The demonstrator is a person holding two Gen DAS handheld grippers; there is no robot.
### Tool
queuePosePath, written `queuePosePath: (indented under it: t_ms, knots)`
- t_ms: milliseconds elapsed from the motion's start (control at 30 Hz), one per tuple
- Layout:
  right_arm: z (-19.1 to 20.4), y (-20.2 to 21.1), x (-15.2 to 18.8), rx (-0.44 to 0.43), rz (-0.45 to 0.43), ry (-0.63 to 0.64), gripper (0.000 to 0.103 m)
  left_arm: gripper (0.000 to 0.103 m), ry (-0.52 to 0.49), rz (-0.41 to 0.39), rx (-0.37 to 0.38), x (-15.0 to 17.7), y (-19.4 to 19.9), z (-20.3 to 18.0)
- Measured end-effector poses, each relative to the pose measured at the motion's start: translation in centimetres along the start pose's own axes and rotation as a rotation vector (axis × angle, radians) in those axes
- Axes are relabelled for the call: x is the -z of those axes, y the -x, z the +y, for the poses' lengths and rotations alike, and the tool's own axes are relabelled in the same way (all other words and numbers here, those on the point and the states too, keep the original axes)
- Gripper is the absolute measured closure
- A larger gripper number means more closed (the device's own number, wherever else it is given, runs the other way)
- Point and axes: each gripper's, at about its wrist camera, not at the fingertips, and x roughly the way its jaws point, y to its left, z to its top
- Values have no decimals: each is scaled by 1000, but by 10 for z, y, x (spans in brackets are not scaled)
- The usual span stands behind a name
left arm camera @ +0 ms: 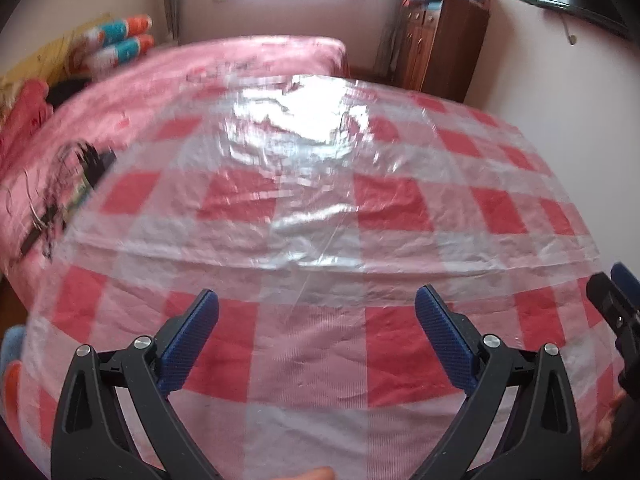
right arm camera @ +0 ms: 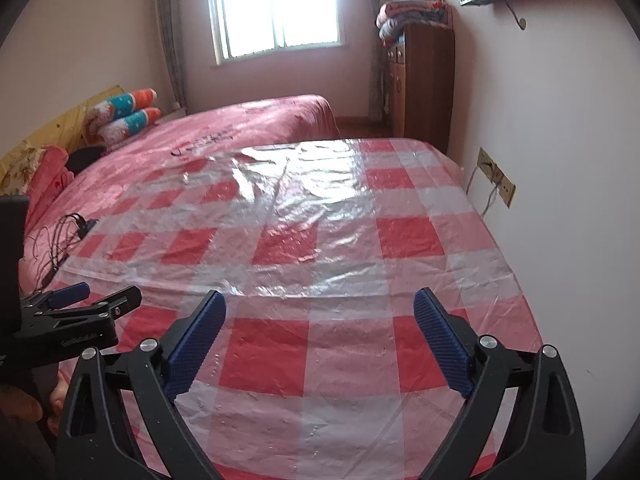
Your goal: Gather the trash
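Both tools released, we hold nothing: left gripper (left arm camera: 316, 336), right gripper (right arm camera: 318, 338) | no trash visible on checkered plastic sheet (right arm camera: 328, 248) | sheet itself may be the trash | advice: pinch near edge, gather slowly, avoid cables (right arm camera: 60, 236).

I see a table covered by a red-and-white checked plastic sheet (right arm camera: 320, 248), glossy and wrinkled, its far part catching window glare. Nothing I can make out lies on the sheet. Beside the table, on its left, stands a bed (right arm camera: 256, 128) under a pink cover. On the bed lie tangled dark cables (right arm camera: 64, 236), and rolled pillows (right arm camera: 128, 114) at its headboard side.
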Motion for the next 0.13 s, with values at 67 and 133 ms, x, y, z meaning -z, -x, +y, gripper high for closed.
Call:
queuePosePath:
  t_ms: [67, 133]
  knots:
    - [1, -10, 0, 14, 53, 1, 9, 4, 5, 0, -4, -2, -3, 0]
    - [1, -13, 1, 23, 70, 1, 9, 4, -4, 15, -32, -4, -8, -2]
